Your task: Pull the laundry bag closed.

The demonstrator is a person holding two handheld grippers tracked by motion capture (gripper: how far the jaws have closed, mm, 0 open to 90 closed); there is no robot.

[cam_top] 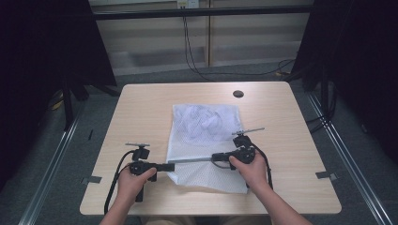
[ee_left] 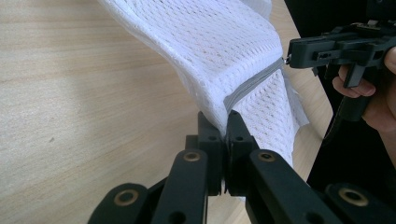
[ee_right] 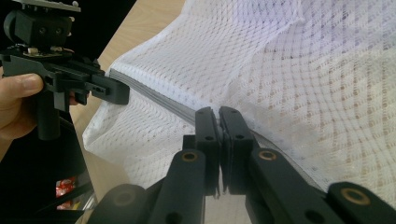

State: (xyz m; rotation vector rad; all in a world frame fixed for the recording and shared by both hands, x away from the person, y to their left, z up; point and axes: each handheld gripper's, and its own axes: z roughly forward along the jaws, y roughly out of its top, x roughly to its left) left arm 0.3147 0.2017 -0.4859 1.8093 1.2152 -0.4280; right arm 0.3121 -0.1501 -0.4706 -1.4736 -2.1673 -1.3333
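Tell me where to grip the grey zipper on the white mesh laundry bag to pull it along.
Grip the grey zipper at its two ends, coming in level from each side. It runs taut across the white mesh laundry bag near the person's edge. The left gripper is clamped on the left end; the right gripper pinches farther along the line. Whether the right gripper holds the pull tab is unclear.

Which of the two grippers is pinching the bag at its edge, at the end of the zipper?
The left gripper: it clamps the mesh bag at its left edge; the right gripper grips mid-zipper.
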